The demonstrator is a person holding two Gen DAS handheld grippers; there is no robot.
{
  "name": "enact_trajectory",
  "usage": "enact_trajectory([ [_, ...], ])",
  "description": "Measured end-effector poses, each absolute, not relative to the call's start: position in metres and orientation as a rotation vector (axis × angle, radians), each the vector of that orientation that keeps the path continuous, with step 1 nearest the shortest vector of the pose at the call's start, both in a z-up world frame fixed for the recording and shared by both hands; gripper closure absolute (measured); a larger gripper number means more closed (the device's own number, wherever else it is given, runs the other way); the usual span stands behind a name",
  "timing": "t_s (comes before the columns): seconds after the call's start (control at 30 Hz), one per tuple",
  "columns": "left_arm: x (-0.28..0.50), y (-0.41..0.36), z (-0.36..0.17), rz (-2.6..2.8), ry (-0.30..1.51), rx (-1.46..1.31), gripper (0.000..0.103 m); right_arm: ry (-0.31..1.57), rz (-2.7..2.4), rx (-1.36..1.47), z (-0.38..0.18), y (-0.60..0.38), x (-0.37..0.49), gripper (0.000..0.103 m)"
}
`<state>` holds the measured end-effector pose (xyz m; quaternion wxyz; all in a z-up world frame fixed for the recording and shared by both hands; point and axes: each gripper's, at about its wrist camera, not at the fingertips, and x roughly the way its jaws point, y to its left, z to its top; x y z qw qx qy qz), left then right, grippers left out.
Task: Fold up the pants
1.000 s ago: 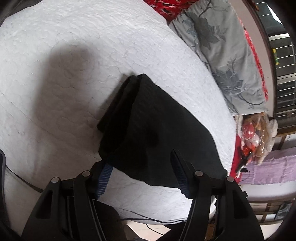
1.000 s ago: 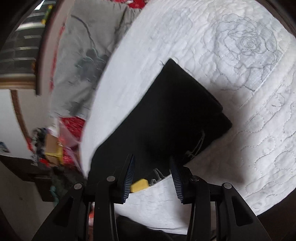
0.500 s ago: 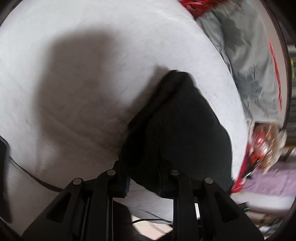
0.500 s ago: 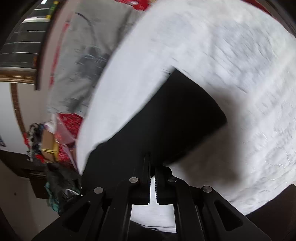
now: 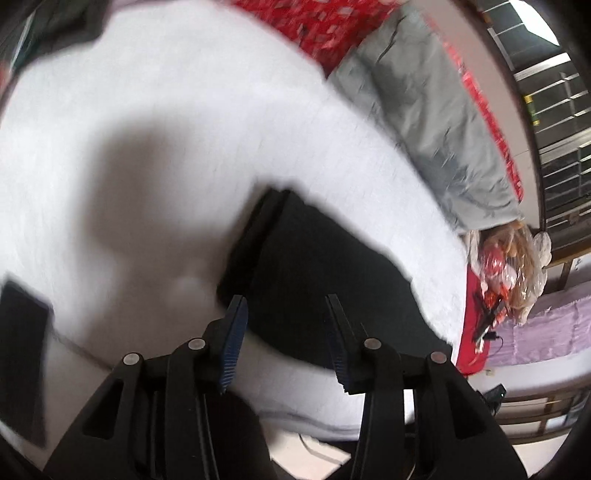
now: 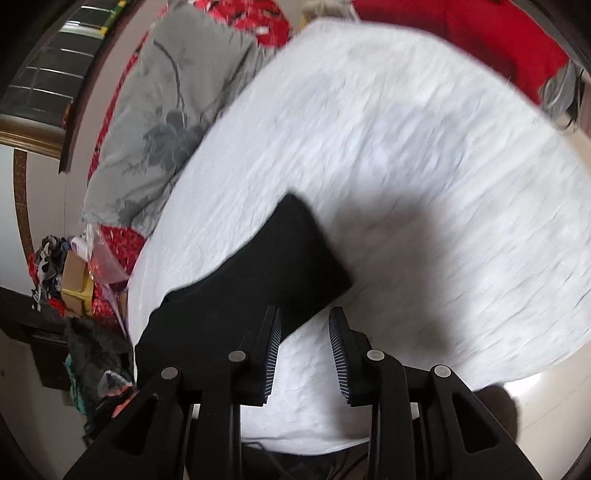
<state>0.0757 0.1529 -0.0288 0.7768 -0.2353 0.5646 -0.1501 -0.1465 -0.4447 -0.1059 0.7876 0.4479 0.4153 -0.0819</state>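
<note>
The black pants [image 5: 317, 280] lie folded in a compact stack on the white quilted bed [image 5: 166, 147]. My left gripper [image 5: 284, 310] is open and empty, just above the near edge of the pants. In the right wrist view the folded pants [image 6: 258, 280] lie ahead and left of my right gripper [image 6: 304, 321], which is open and empty above the bed [image 6: 406, 166] by the pants' near corner. Both views are motion-blurred.
A grey floral pillow [image 5: 436, 110] and red bedding [image 5: 314, 33] lie at the head of the bed. A dark flat object [image 5: 22, 354] sits on the bed at far left. Clutter and bags [image 6: 74, 280] stand beside the bed edge.
Both grippers were shut at the pants half a second ago; now both are open and pulled back, and the pants lie free on the bed.
</note>
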Motion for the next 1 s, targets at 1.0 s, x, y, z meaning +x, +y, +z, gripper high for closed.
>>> enact_trajectory([
  [1.0, 0.165, 0.111, -0.058, -0.209, 1.291, -0.312, 0.086, 0.884, -0.215, 0.783, -0.097, -0.474, -0.050, 0.100],
])
